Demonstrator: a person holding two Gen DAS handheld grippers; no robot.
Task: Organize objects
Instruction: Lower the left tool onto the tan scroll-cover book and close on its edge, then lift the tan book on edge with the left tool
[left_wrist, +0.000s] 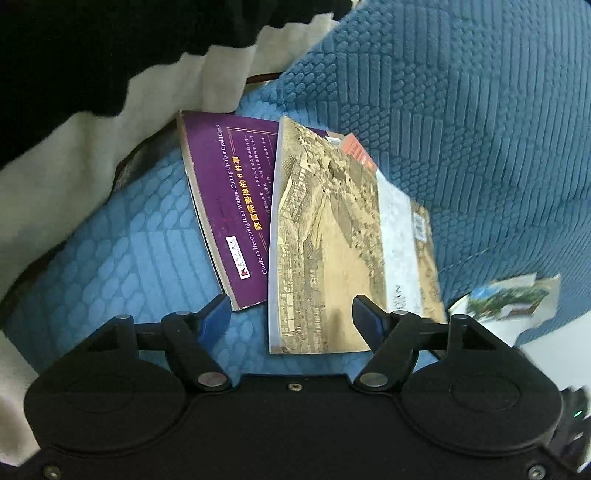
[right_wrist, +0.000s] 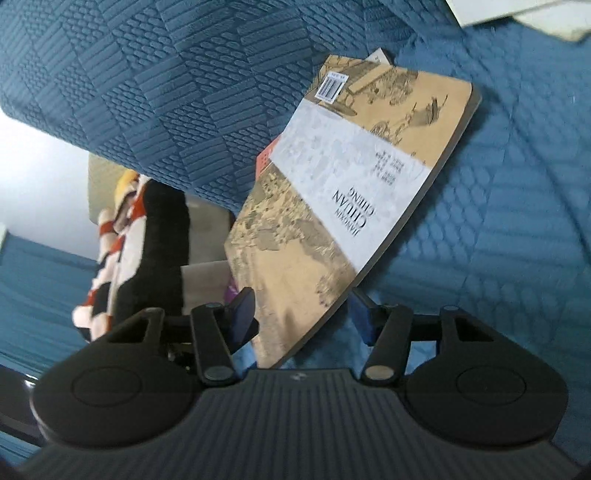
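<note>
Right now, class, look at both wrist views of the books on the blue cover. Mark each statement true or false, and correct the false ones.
1. The tan book overlaps the purple book. True.
2. The left claw is clamped shut on the purple book. False: its fingers are spread wide, gripping nothing.
3. The books lie on a blue quilted cover. True.
4. The tan book has a red band across its cover. False: the band is pale grey-white.
5. The right claw is open with the tan book's corner between its fingers. True.
6. The purple book lies on top of the tan book. False: the tan book is on top.
</note>
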